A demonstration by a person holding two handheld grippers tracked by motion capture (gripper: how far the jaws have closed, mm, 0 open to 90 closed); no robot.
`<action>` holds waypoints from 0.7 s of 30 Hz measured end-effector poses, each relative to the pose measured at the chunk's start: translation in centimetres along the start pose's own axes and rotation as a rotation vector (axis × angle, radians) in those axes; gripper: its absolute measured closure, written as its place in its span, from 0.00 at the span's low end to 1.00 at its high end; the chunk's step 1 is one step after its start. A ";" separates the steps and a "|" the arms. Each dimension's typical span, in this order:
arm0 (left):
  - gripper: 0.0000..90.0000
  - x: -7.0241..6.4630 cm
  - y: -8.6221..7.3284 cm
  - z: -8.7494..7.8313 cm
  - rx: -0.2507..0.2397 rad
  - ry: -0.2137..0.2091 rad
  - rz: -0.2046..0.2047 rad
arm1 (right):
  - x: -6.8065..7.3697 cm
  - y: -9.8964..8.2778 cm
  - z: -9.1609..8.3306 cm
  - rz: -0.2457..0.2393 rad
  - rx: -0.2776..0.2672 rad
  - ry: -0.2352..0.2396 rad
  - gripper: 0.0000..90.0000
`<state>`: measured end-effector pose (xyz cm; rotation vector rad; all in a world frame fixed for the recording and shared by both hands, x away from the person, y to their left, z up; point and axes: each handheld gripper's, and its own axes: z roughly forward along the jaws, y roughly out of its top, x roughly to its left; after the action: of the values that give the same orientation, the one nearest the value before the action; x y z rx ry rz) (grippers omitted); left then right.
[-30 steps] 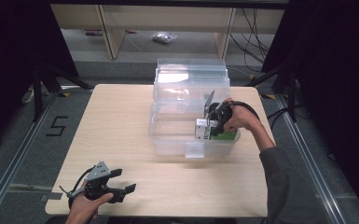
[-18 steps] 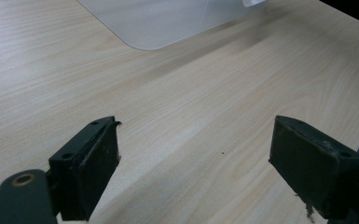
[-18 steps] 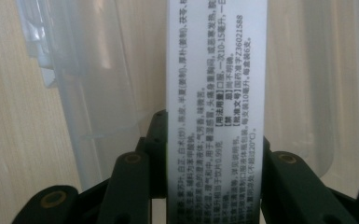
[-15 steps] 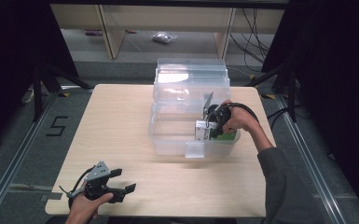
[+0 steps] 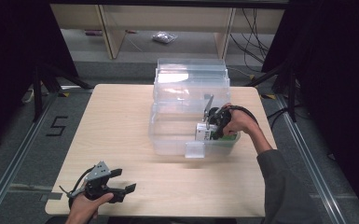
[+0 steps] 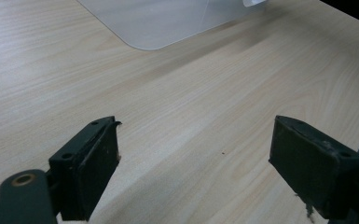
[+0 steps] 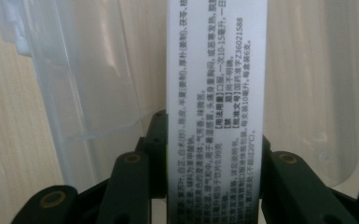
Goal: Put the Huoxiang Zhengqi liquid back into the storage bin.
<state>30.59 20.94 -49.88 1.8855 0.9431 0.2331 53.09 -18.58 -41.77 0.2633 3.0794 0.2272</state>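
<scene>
Fingers (image 7: 279,186) of the right gripper (image 5: 213,125) are clamped on a white printed box (image 7: 215,93), held over the near right corner of the clear plastic bin (image 5: 168,140) w/ its green side just showing; left gripper (image 5: 121,184) idles near the table's front edge, jaws spread wide & gripping nothing. Looks like the placing step: next move prob. calls for lowering the box to the bin floor, clear of the wall, before letting go. Surface is a pale wood table (image 5: 112,121); behind it a dark room w/ shelving (image 5: 107,28) & loose cables (image 5: 254,32).
</scene>
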 end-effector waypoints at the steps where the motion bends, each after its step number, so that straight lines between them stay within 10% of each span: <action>1: 0.17 0.0 0.0 0.0 0.000 0.000 -0.001 | -0.1 0.0 0.0 -0.006 -0.004 0.005 0.71; 9: 0.17 0.0 0.0 0.0 -0.001 0.001 0.000 | -0.3 0.0 0.3 -0.056 -0.001 -0.002 0.70; 11: 0.17 0.0 0.0 0.0 0.000 0.001 0.001 | 0.2 0.2 0.2 0.008 0.009 0.033 0.70; 21: 0.17 0.0 0.0 0.0 0.001 0.002 0.001 | -0.1 -0.3 -1.0 0.020 -0.028 0.017 0.65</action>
<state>30.57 20.91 -49.91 1.8867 0.9432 0.2353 53.07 -18.98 -40.82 0.2922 3.0889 0.2752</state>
